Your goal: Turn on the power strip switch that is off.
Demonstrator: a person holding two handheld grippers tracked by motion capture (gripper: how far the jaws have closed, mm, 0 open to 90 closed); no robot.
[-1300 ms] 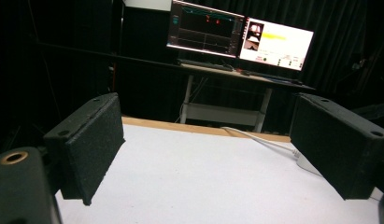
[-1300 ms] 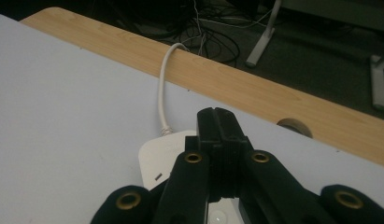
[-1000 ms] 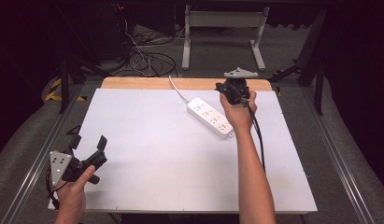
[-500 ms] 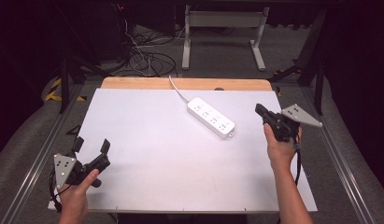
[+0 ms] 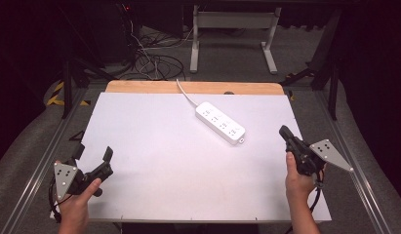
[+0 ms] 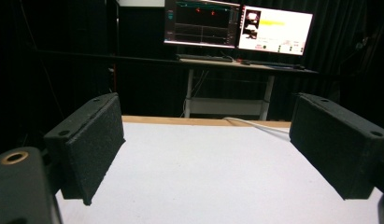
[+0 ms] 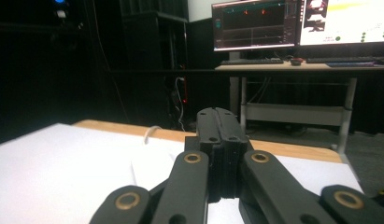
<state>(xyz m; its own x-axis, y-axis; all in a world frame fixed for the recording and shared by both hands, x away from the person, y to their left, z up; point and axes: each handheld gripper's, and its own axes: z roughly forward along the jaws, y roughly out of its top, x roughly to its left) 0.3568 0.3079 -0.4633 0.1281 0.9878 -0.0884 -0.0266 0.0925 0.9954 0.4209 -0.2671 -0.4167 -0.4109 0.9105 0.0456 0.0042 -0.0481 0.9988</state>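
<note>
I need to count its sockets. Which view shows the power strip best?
The high view: the whole power strip lies in sight from above. The left gripper view catches just its cable; the right gripper view a blurred white patch beside the tongs.

One power strip [image 5: 220, 122] – white; two grippers – left gripper [image 5: 93, 158], right gripper [image 5: 289, 137]; two monitors [image 6: 237, 27]

Light falls from above onto the white rectangular table top [image 5: 188, 161], which is bright and evenly lit in the high view; everything beyond that table top sinks into near black. Shadows on it are faint and soft. In both gripper views the two glowing computer monitors [image 6: 236, 25] behind the table top are blown out, their text unreadable. The near black jaws are soft and blurred, and the right gripper view looks grainy overall.
</note>
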